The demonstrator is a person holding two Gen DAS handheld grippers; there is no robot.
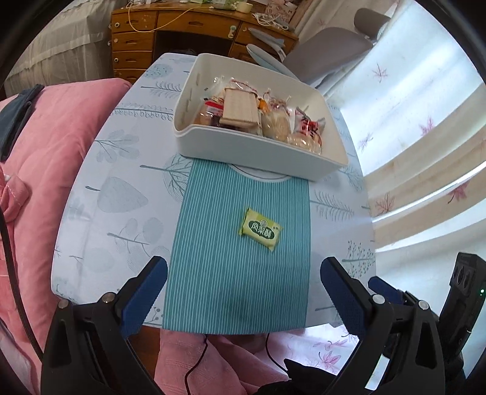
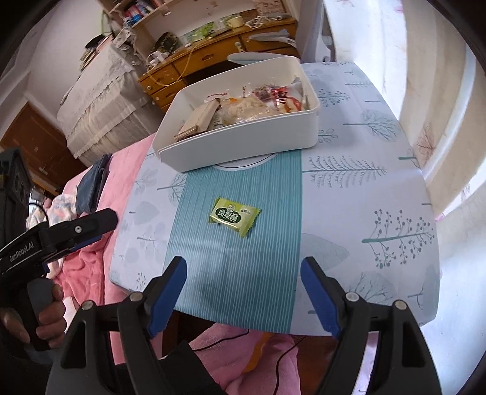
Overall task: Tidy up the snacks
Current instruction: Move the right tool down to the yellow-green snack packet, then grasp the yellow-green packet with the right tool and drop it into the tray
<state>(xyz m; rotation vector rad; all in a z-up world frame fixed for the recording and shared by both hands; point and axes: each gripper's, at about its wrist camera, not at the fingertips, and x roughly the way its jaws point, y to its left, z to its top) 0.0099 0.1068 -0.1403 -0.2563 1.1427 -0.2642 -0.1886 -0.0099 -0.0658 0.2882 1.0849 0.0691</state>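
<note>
A green-yellow snack packet (image 1: pixel 261 231) lies alone on the teal striped mat (image 1: pixel 212 273); it also shows in the right wrist view (image 2: pixel 234 219). A white bin (image 1: pixel 303 161) at the far end of the table holds several wrapped snacks; it shows in the right wrist view too (image 2: pixel 243 149). My left gripper (image 1: pixel 243 270) is open and empty, over the near end of the mat, short of the packet. My right gripper (image 2: pixel 243 270) is open and empty, also near the mat's front edge. The left gripper also shows at the left of the right wrist view (image 2: pixel 100 224).
The small table (image 1: pixel 106 197) has a leaf-patterned cloth. A pink quilt (image 1: pixel 45 136) lies to the left and below. A wooden desk (image 1: pixel 182 27) and a grey chair (image 1: pixel 334 45) stand behind. Curtains (image 1: pixel 425 136) hang at the right. Cables (image 1: pixel 197 358) hang under the front edge.
</note>
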